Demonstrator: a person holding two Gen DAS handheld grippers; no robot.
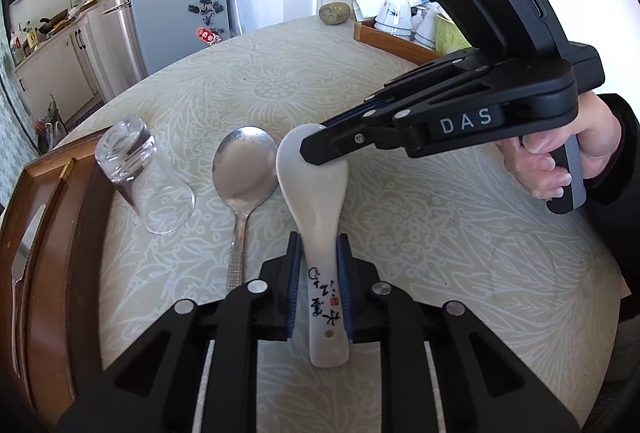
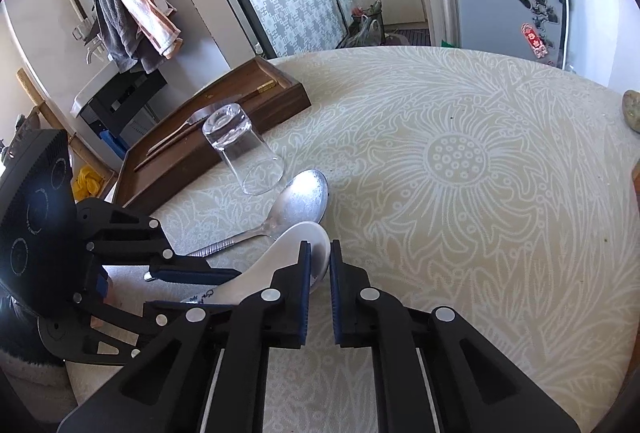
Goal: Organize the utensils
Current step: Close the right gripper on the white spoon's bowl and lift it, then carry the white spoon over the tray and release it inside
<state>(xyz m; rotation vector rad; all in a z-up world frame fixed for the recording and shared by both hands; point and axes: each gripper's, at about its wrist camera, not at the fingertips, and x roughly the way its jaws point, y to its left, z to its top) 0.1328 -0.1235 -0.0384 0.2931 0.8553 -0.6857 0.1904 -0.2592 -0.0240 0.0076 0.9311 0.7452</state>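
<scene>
Clamping the white ceramic spoon (image 1: 316, 193): left hand-held gripper (image 1: 319, 261) on its handle, right hand-held gripper (image 2: 320, 273) pinching its bowl.

On a round kitchen table (image 2: 460, 233), a wide stretch of patterned cloth lies open to the right of the white spoon (image 1: 316, 189). To its left the way is crowded: a metal spoon (image 1: 242, 169) lies just beside it, then an upturned glass (image 1: 144, 177), then a wooden tray (image 2: 224, 101) at the edge.

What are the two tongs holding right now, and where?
White ceramic spoon: left tongs clamp its handle, right tongs pinch its bowl rim.
</scene>
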